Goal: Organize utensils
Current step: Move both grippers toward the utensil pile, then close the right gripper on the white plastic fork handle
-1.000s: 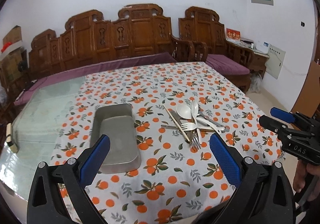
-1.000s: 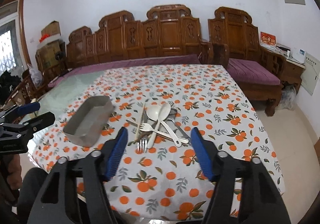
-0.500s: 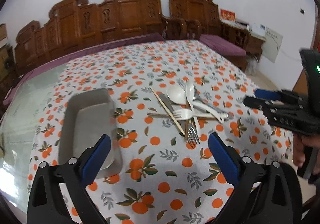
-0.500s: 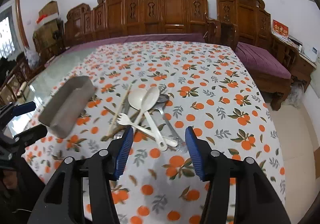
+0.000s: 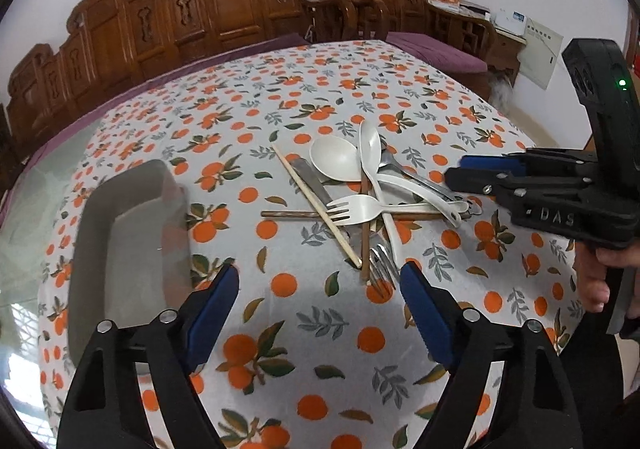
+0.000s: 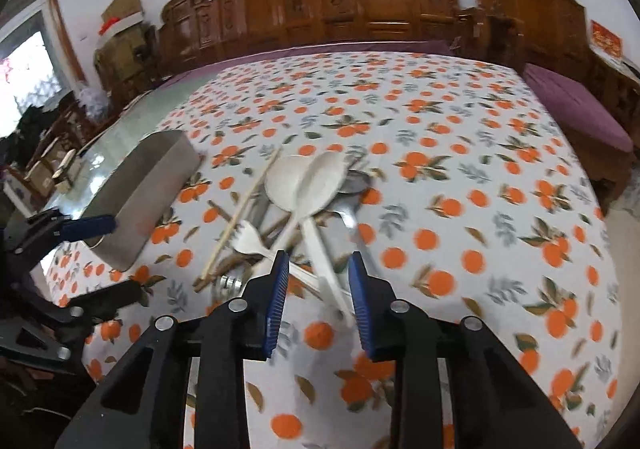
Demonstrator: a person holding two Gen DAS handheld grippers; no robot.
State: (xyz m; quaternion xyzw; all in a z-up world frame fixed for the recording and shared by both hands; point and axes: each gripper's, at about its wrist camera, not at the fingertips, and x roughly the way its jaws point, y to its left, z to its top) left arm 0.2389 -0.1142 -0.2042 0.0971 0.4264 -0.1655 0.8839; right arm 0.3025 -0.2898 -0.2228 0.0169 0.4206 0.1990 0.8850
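Closing right tool (image 6: 318,273) above spoon handles (image 6: 326,269), empty

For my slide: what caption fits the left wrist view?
Open left gripper nears piled utensils beside a metal tray.

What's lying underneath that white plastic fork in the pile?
Under the white fork cross a pale chopstick, dark brown chopsticks and a white spoon's handle. Metal cutlery pokes out below; how much lies beneath is covered.

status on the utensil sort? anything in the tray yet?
Done: nothing, the metal tray is empty. In hand: nothing; the right claw has just been closing, its pads astride white spoon handles but not gripping, and the left claw is open over the cloth. Left: the whole utensil pile.
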